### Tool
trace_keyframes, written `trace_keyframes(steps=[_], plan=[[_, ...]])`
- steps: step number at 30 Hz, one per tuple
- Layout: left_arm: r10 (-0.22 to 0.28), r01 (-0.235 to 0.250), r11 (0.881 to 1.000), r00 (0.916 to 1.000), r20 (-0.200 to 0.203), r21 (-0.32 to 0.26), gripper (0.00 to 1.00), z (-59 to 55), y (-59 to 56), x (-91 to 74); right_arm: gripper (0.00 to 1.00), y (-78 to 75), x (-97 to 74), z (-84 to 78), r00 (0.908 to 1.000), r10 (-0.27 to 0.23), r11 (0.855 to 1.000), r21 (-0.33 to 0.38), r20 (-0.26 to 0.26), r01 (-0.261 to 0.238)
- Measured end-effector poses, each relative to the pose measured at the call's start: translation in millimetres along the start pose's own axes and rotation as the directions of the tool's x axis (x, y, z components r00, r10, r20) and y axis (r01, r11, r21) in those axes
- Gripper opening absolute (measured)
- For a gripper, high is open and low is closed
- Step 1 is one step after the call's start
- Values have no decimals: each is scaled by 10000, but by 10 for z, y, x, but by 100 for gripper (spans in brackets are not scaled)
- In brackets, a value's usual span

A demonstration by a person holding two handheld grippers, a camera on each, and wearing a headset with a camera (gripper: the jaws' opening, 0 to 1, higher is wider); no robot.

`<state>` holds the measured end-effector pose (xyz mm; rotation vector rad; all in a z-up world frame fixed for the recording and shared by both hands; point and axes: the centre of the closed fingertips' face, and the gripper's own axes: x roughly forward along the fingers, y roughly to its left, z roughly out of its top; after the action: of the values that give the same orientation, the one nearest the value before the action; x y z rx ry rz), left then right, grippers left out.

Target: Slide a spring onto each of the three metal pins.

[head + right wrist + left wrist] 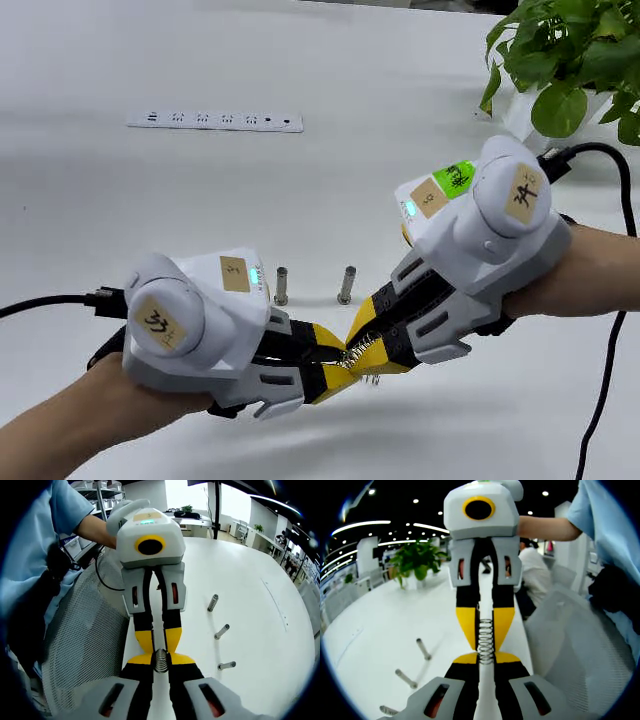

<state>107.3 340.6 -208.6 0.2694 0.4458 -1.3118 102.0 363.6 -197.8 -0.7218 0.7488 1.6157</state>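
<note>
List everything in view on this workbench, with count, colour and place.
metal pins: three, silver, upright in a row mid-bench
fitted spring: one, silver, on the end pin
held spring: one, silver, pinched between both grippers' tips
power strip: one, white, far side of bench
plant: one, green, far right
workbench: one, white
cables: two, black, trailing from the grippers
left gripper: one, white, yellow-black jaws, shut on held spring
right gripper: one, same colours, likewise shut
forearms: two, bare, behind the grippers

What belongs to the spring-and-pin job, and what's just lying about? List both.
Job: spring, held between left gripper and right gripper; bare metal pins; spring-clad pin.
Lying about: power strip; potted plant.
</note>
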Motion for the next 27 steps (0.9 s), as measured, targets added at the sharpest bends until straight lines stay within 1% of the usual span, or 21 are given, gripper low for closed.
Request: trace_keyframes(steps=[4,8,11,18,21,23,24,25,27], plan=[[-126,126,9999,9999,-36,-75,9,-3,-24,3,12,25,3,-6,9999,133,9999,-32,-77,-134],[-216,215,9997,9997,-122,-70,9,-12,-40,5,12,47,17,-13,9994,220,9995,-239,-258,-227],[-234,233,9997,9996,-162,-63,9,-21,-44,3,13,46,24,-22,9991,184,9989,-412,-381,-200],[-355,353,9993,9991,-251,-95,9,-35,-60,-2,13,55,36,-22,9988,197,9977,-638,-440,-225],[-442,439,9990,9986,-294,-100,9,-45,-76,3,13,71,43,-23,9985,277,9974,-654,-472,-307],[-491,486,9987,9983,-303,-156,9,-51,-83,4,13,85,51,-23,9983,343,9962,-786,-478,-380],[-581,575,9982,9978,-317,-181,9,-57,-101,7,12,113,55,-25,9976,495,9946,-892,-482,-536],[-586,581,9982,9978,-315,-163,9,-58,-111,10,12,127,56,-25,9973,563,9922,-1082,-477,-611],[-570,574,9983,9978,-329,98,9,-67,-142,21,12,135,60,-36,9966,617,9922,-1048,-540,-671]])
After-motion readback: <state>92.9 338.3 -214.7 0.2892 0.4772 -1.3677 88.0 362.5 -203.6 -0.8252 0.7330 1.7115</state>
